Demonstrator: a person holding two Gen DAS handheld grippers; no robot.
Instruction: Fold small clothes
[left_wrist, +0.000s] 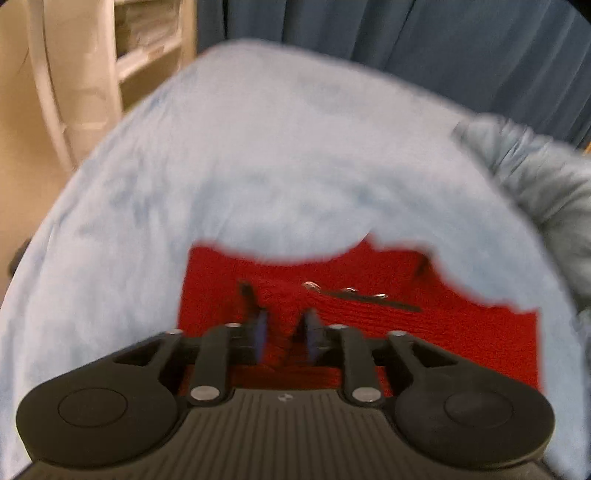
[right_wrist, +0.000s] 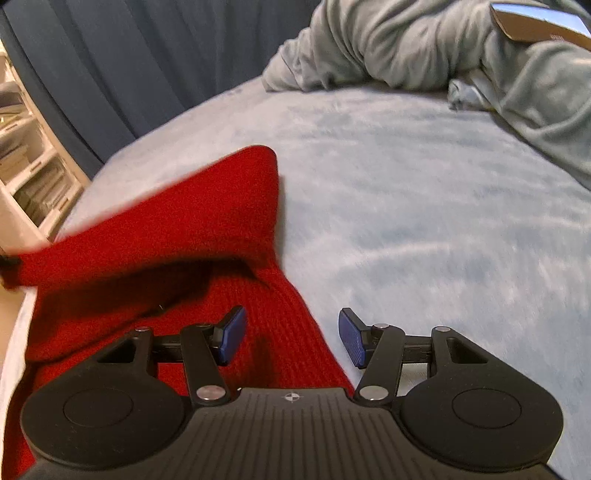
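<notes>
1. The red knit garment (right_wrist: 177, 236) lies on the pale blue fleece bed cover (right_wrist: 406, 221), with one part raised into a sagging flap toward the left of the right wrist view.
2. It looks soft, light and limp; the ribbed knit should stretch and droop, not hold a crease, so it is likely best taken at an edge or corner, pinching both layers.
3. In the left wrist view the left hand-held gripper (left_wrist: 284, 332) has its blue pads narrowed over a ridge of the red knit; blur hides whether they actually pinch it.
4. The right hand-held gripper (right_wrist: 291, 336) stands spread, straddling the garment's near edge without pressing it.
5. Small metal snaps (left_wrist: 347, 290) sit along a dark strip on the knit.
6. A crumpled grey-green blanket (right_wrist: 424, 48) lies at the far side, a cardboard box (right_wrist: 535, 22) on it; its contents are hidden.
7. White shelving (right_wrist: 33, 177) at the left holds stacked items too blurred to name.
</notes>
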